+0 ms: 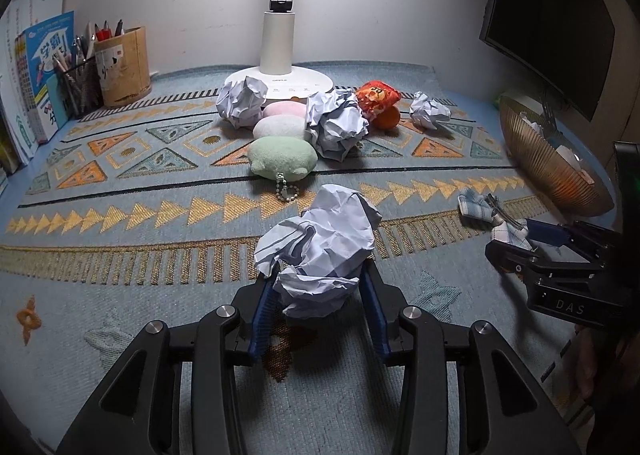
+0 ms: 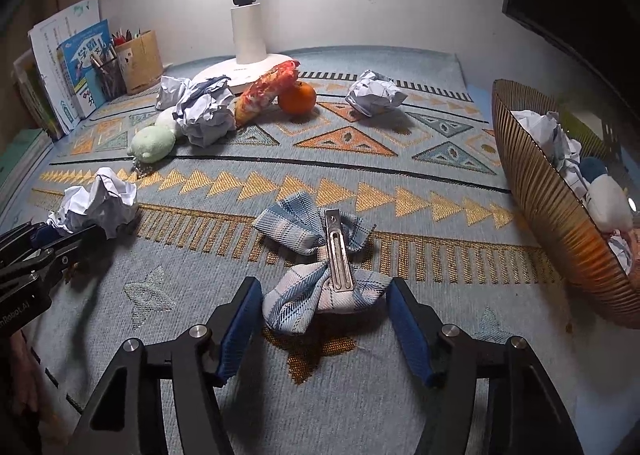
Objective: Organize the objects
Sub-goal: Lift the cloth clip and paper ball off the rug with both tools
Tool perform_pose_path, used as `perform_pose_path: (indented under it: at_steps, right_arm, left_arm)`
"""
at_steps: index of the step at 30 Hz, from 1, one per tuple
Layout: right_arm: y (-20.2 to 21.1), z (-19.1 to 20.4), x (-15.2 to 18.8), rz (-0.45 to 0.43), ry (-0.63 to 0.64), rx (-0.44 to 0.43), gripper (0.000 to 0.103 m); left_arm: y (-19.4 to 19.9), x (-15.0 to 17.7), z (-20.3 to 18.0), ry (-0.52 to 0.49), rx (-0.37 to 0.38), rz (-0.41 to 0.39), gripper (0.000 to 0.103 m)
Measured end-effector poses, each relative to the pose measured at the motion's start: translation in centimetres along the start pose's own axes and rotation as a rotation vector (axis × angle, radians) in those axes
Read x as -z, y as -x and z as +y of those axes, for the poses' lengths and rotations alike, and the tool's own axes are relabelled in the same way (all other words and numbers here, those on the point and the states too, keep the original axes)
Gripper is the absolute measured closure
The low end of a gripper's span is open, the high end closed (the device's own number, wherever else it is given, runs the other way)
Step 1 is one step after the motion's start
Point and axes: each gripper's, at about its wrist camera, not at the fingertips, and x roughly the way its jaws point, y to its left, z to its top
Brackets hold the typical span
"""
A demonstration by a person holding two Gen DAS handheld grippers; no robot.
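My left gripper [image 1: 320, 287] is shut on a crumpled paper ball [image 1: 320, 247], its blue pads pressing both sides; it also shows in the right wrist view [image 2: 96, 203]. My right gripper [image 2: 324, 307] is open around a blue plaid bow hair clip [image 2: 320, 255] lying on the mat, pads apart from it on each side. The clip also shows in the left wrist view [image 1: 488, 215] at the right gripper's tips [image 1: 520, 243]. A gold ribbed bowl [image 2: 532, 191] at the right holds crumpled paper and soft items.
Near the white lamp base [image 1: 280, 79] lie more paper balls [image 1: 336, 127], three plush toys [image 1: 280, 163], a red snack bag [image 1: 378, 97], an orange [image 2: 298, 97] and a small paper ball [image 2: 374, 93]. Pen holders and books [image 1: 44, 71] stand back left; a monitor [image 1: 552, 23] back right.
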Motion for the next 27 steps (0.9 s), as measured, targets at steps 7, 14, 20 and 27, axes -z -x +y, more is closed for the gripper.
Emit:
perform_pose_path:
  at_steps: [7, 14, 20, 27]
  right_arm:
    - [-0.1, -0.3, 0.1, 0.004, -0.019, -0.015, 0.035]
    - [-0.4, -0.4, -0.1, 0.018, -0.020, -0.010, 0.023]
    - [0.2, -0.5, 0.0, -0.015, -0.030, 0.005, 0.023]
    - [0.0, -0.9, -0.1, -0.002, -0.052, -0.013, 0.023]
  left_arm:
    - [-0.4, 0.0, 0.0, 0.002, -0.024, 0.020, 0.061]
    - [-0.4, 0.1, -0.6, -0.036, -0.042, 0.021, 0.061]
    - [-0.1, 0.1, -1.4, -0.081, -0.030, 0.005, 0.061]
    - [-0.4, 0.0, -1.6, -0.086, -0.023, 0.024, 0.061]
